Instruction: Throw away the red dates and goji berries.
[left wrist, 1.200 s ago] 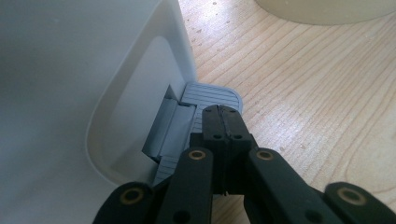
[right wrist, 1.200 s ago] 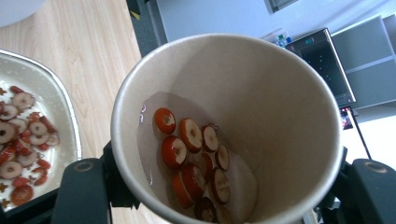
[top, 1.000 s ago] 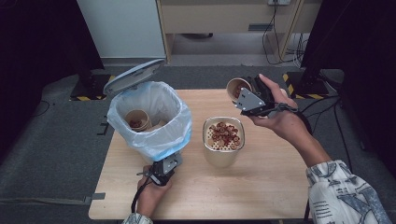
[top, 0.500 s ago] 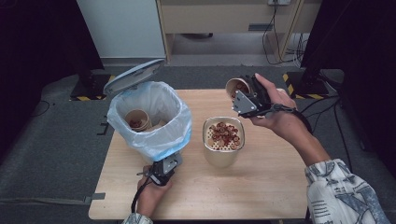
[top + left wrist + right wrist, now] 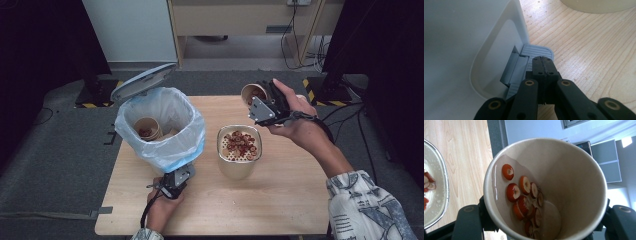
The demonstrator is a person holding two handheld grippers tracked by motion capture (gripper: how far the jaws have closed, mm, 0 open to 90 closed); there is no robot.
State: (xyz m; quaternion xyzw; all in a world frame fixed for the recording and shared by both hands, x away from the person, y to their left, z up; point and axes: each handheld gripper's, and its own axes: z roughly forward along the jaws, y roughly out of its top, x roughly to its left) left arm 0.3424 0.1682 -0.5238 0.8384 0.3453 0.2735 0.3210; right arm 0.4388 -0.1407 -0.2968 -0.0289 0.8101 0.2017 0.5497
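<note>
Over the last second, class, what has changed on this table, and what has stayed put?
Little has changed. The right tool, shut on the paper cup, has shifted slightly left above the strainer bowl; the cup is tilted, its red slices still inside. The left tool stays shut, pressing the bin's pedal, and the lid stays up.

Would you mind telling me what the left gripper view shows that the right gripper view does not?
Left gripper view alone: the left gripper, jaws shut, pressing the grey pedal at the foot of the white bin.
Right gripper view alone: the paper cup gripped by the right gripper, tilted, with red fruit slices and a little liquid inside, plus the strainer's rim.
Both: the wooden table.
</note>
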